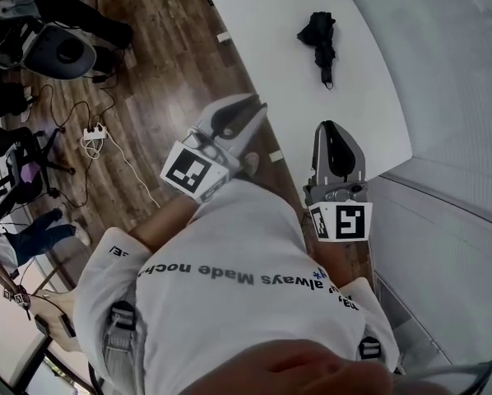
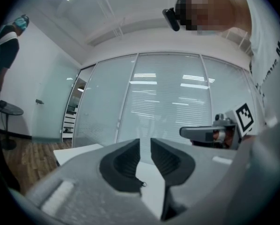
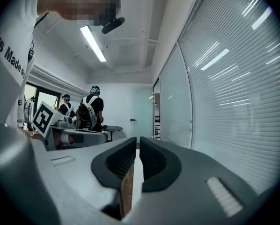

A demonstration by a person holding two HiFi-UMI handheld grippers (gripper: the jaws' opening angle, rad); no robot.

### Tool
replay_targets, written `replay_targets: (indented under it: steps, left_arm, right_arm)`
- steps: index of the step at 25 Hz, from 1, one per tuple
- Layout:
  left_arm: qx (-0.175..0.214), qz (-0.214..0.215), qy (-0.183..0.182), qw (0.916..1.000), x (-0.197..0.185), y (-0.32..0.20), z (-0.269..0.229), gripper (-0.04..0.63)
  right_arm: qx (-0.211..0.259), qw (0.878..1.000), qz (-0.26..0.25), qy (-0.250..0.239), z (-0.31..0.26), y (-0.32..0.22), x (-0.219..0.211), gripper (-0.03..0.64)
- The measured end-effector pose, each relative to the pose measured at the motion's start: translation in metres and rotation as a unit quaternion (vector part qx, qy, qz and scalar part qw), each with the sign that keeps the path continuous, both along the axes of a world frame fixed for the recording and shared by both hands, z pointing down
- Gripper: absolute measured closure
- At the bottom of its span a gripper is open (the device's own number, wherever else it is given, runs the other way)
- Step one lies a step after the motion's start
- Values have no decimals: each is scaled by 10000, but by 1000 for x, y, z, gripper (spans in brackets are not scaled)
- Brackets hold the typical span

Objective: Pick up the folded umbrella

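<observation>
We judge this to be the approach: the folded umbrella (image 1: 320, 41) lies on the white bench (image 1: 254, 23), towards its far side, well ahead of both tools and untouched by either. The left tool (image 1: 258, 108) hangs over the wooden floor (image 1: 160, 89) by the bench's near edge. In its own view its jaws stand just short of meeting, with a slim gap between them and nothing in it. The right tool (image 1: 329, 127) is beside it at the bench's near end, jaws together and empty. Both point level, towards the glass wall (image 1: 443, 97). For the next move, we think one tool has to reach out over the bench and spread its jaws wide. It then has to tip down and straddle the umbrella's bundled body crosswise before it closes and lifts.
</observation>
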State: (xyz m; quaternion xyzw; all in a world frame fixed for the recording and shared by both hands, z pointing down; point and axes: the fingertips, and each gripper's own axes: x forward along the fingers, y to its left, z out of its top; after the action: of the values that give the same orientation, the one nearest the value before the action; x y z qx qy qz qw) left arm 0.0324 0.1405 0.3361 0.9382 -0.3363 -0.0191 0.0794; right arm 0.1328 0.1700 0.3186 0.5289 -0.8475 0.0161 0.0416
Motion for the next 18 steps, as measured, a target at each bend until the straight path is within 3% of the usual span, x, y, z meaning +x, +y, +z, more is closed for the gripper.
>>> replay_targets:
  steps: [12, 18]
  left_arm:
    - [-31, 291, 47, 9996, -12, -138, 3, 525]
    - [-5, 485, 34, 9988, -46, -200, -4, 525]
  right_arm:
    - [-61, 9998, 180, -31, 5, -135, -24, 598]
    - [94, 9994, 344, 6, -9, -196, -59, 598]
